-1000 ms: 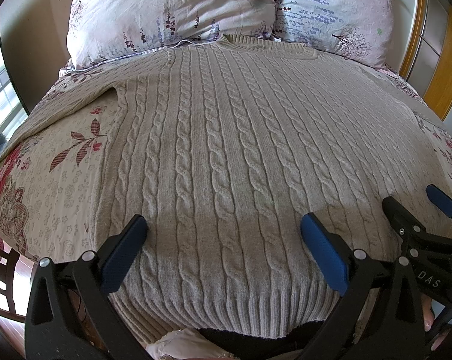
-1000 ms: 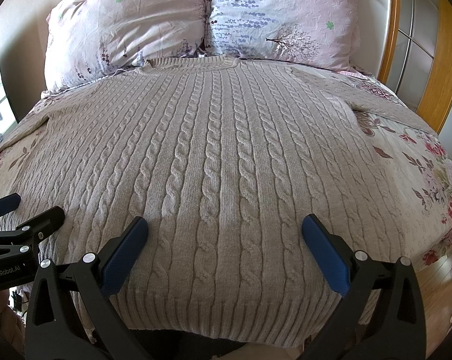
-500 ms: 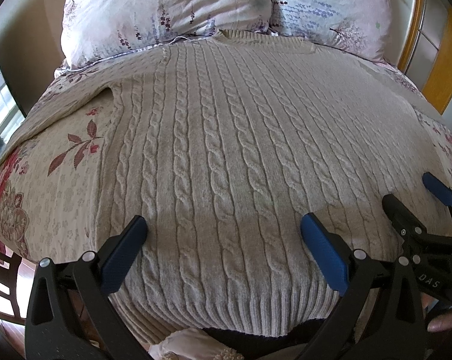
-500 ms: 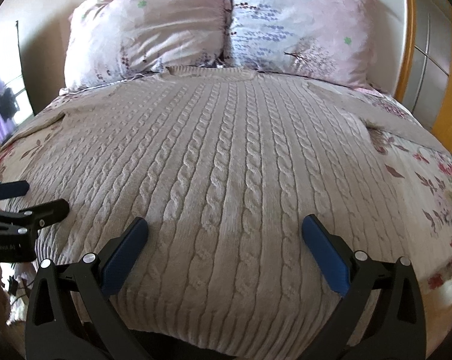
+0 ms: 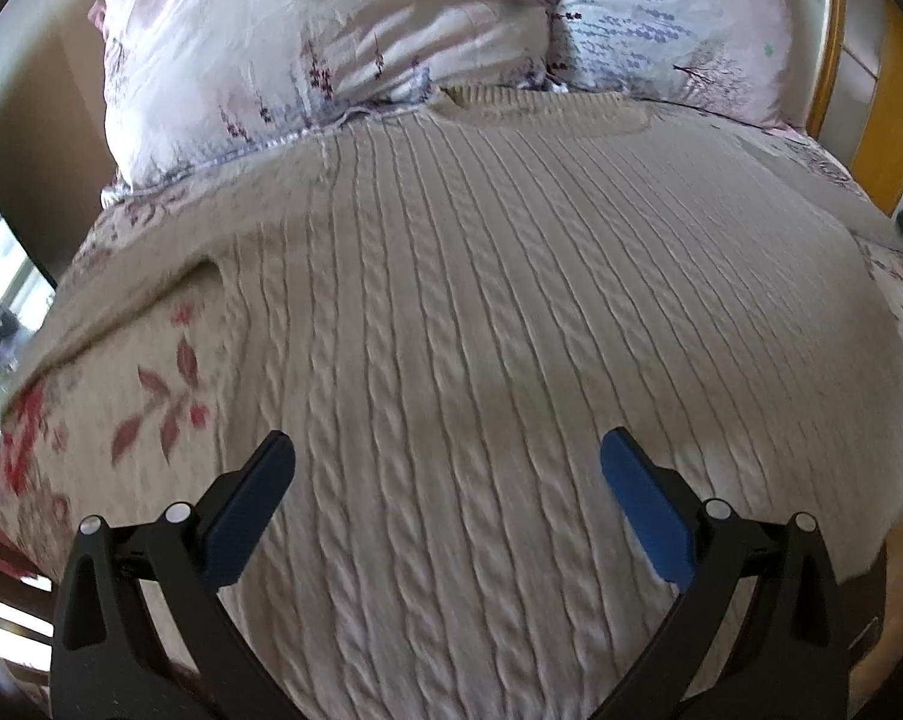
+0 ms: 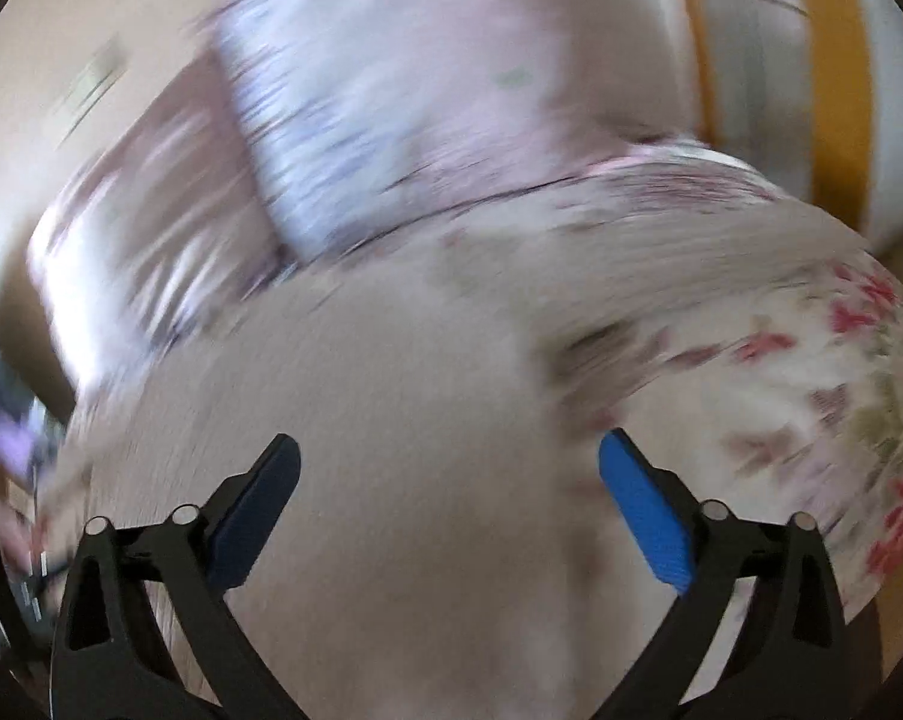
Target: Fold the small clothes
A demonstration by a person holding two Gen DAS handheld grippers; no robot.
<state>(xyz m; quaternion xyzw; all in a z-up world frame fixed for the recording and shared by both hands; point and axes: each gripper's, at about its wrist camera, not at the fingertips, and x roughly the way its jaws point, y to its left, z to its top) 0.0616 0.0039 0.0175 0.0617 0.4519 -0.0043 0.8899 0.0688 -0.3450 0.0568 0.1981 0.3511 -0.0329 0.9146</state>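
Now | sweater (image 5: 481,330) flat, pillows (image 5: 331,48) beyond | left gripper (image 5: 445,468) wide, right gripper (image 6: 448,471) closing, empty

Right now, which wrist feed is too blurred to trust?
Right wrist view: heavy motion smear, the beige cable-knit sweater loses its pattern; only the right gripper, jaws closing on nothing, stays sharp. Left wrist view: mild blur, cables on the sweater readable, left gripper crisp.

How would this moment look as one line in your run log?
stage: pre-grasp | sweater: spread flat on bed, unfolded | left tool: open, nothing held | right tool: closing slightly, nothing between, view blurred
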